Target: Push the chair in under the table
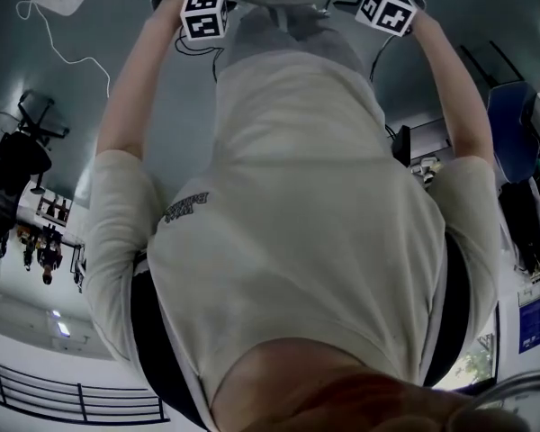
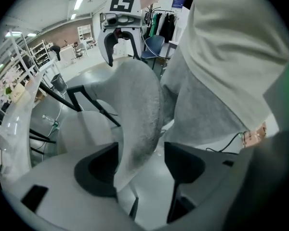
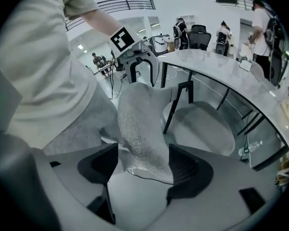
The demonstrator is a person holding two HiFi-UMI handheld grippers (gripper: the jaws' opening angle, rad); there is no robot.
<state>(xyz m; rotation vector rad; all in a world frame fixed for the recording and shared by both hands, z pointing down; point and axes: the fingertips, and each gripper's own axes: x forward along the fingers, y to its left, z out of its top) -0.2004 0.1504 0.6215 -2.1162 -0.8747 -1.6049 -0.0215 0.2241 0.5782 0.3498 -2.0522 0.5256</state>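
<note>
We hold the left claw (image 2: pixel 142 163) and right claw (image 3: pixel 143 165) wide open, each astride the chair back (image 2: pixel 139 100). The bench (image 3: pixel 216 64) curves just beyond it.

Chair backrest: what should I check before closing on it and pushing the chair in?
1. Left gripper jaws apart: ok.
2. Right gripper jaws apart: ok.
3. Backrest between both pairs of jaws: ok.
4. Jaws clamped on backrest: not ok, not yet closed.
5. Table beyond the seat: ok.
6. Path under table: cannot tell.
</note>
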